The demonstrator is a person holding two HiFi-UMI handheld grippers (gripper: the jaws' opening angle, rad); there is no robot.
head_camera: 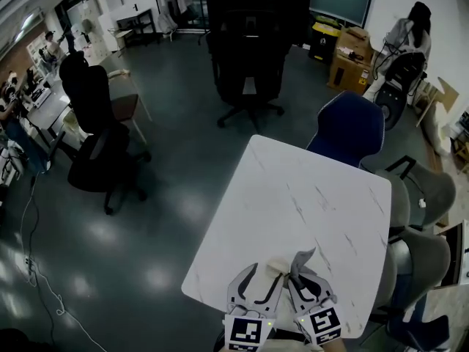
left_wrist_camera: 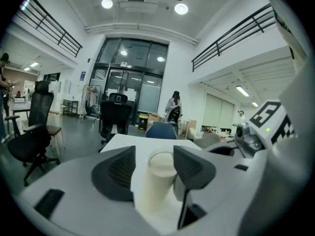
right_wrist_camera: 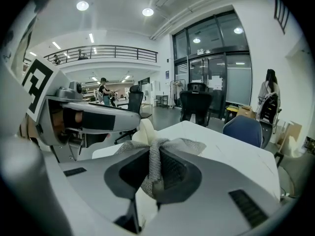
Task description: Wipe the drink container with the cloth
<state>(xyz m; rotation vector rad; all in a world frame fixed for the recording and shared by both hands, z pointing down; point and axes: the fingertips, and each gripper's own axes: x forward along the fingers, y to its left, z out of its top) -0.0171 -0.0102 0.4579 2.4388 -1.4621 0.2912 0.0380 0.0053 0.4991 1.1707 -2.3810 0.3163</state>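
Observation:
A cream paper cup (left_wrist_camera: 158,173) stands on the white table (head_camera: 315,196) between the jaws of my left gripper (left_wrist_camera: 154,167). The right pad lies at the cup's rim, and a gap shows beside the left pad, so the gripper is open around it. My right gripper (right_wrist_camera: 156,173) is shut on a grey knitted cloth (right_wrist_camera: 155,154), which bunches upward between its pads and fans out above them. The cup (right_wrist_camera: 144,132) shows just beyond the cloth. In the head view, both grippers (head_camera: 258,281) (head_camera: 302,264) sit side by side at the table's near edge, with the cup (head_camera: 278,268) between them.
A blue chair (head_camera: 350,127) stands at the table's far side and grey chairs (head_camera: 425,196) along its right. Black office chairs (head_camera: 99,149) (head_camera: 248,64) are on the dark floor to the left and beyond. A person (head_camera: 410,28) is far back right.

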